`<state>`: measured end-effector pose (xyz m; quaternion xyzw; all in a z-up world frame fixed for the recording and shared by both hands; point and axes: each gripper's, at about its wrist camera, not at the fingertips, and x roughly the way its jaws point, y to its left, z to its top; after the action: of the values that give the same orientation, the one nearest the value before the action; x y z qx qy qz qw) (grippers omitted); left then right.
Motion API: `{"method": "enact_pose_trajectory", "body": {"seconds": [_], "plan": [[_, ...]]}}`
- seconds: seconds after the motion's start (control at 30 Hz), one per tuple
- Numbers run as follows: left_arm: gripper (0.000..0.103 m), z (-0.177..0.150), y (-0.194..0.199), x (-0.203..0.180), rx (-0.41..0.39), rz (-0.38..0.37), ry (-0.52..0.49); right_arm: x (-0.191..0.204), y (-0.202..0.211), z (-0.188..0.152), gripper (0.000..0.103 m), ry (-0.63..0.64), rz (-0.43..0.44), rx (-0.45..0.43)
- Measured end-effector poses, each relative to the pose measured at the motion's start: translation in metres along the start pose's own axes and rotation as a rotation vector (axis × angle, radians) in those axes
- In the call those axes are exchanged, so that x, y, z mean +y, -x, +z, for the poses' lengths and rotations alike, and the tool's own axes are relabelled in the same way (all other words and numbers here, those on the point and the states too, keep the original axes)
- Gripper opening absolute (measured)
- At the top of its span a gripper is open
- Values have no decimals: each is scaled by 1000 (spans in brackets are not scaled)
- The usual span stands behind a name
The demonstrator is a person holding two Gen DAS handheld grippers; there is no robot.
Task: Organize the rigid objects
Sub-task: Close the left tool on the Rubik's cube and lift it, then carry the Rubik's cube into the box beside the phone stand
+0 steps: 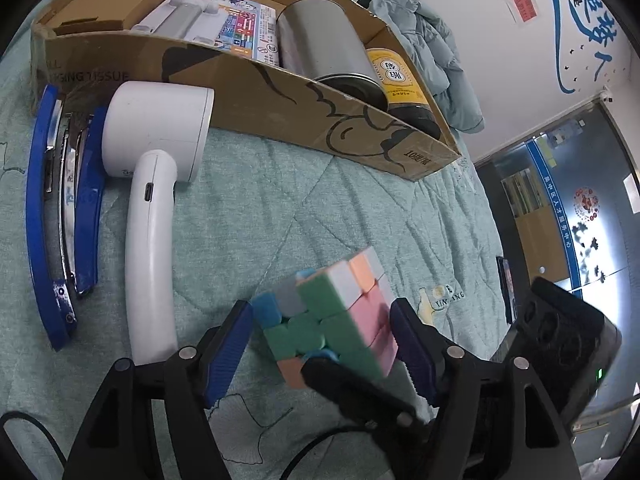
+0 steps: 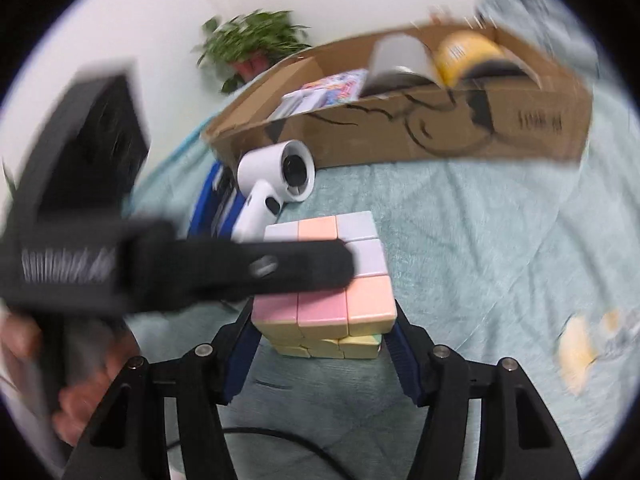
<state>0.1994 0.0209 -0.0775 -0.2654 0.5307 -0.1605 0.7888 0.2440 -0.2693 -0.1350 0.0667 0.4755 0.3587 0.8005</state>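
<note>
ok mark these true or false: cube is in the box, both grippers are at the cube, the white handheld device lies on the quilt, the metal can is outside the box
The cube is in the box: false, it is outside the box, over the quilt.
Left gripper and right gripper both grip it: true.
White handheld device lies on the quilt: true.
Metal can is outside the box: false, it is inside.

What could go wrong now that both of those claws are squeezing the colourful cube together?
The puzzle cube is pinched by the left gripper and the right gripper at once; its layers already look twisted, so opposing pulls might turn it or make it slip. The two grippers cross closely and could knock together. The white handheld device lies close alongside and could get bumped.
</note>
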Motion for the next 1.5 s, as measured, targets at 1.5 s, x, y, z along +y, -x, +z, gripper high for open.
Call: {"method": "enact_pose_trajectory", "body": {"seconds": [1.5], "plan": [[78,199,39,38,-96,-9,-93,43,-37,133,61,136,-101,-165]]}}
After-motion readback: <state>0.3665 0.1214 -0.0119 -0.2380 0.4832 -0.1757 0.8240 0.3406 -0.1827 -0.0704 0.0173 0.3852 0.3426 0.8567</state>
